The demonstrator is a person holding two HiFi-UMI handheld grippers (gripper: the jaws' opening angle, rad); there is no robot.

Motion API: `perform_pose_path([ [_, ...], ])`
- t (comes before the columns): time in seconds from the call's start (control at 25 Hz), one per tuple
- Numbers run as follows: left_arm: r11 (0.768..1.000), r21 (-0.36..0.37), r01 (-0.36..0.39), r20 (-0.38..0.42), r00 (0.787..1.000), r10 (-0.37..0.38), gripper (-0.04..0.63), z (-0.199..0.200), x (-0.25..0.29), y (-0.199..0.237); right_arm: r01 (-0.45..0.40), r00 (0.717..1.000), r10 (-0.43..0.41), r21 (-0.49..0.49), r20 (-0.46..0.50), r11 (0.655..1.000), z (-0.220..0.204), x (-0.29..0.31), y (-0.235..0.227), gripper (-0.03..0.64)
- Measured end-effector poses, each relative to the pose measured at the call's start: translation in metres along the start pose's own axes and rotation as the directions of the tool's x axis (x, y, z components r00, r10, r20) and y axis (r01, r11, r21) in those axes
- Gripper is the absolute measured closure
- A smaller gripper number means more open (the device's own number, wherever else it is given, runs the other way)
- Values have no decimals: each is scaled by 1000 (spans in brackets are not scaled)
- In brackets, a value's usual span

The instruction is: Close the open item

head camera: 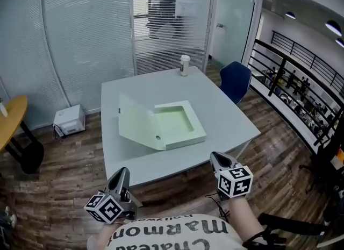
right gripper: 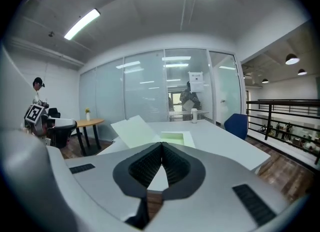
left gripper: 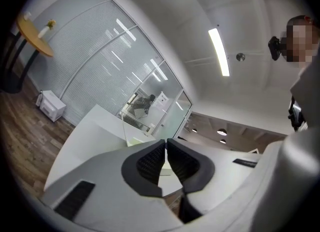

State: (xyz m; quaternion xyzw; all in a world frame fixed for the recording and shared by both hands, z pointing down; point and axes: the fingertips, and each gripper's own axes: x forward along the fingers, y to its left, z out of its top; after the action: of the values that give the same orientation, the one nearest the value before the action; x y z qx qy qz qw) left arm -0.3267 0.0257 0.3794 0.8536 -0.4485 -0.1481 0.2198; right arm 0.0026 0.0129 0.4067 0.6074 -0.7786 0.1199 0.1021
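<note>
One broad white square table [head camera: 231, 120] is being faced from its near edge. The task's thing, a pale green, shallow, nearly square cardboard box [head camera: 177, 121], is being borne near the middle of it, straight ahead of both tools and well apart from them. The box's tray is being presented mouth upward, slightly askew to the table's edges. Its flat pale green lid [head camera: 134, 122] is being carried raised and leaning outward on the tray's left side. The hinge line, taken here as the working axis, is therefore being run from near to far, with the lid's free edge being pointed leftward. By that lie, the closing swing is being judged as one from left to right over the tray. The left gripper [head camera: 123, 173] is being judged the nearer to the free edge, and the right gripper [head camera: 216, 158] the nearer to the tray's near right corner. Both tools are being held low by the person's body, short of the table, each clenched tip to tip on nothing.
</note>
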Motion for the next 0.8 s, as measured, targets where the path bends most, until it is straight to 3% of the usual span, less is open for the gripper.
perform_pose_path([
  [0.56, 996, 43, -81, -72, 994, 84, 584, -19, 21, 4, -59, 997, 62, 76, -47, 995, -25, 32, -19, 616],
  [0.8, 998, 39, -58, -109, 992, 62, 584, -28, 40, 4, -47, 997, 53, 86, -64, 995, -33, 38, -25, 616],
])
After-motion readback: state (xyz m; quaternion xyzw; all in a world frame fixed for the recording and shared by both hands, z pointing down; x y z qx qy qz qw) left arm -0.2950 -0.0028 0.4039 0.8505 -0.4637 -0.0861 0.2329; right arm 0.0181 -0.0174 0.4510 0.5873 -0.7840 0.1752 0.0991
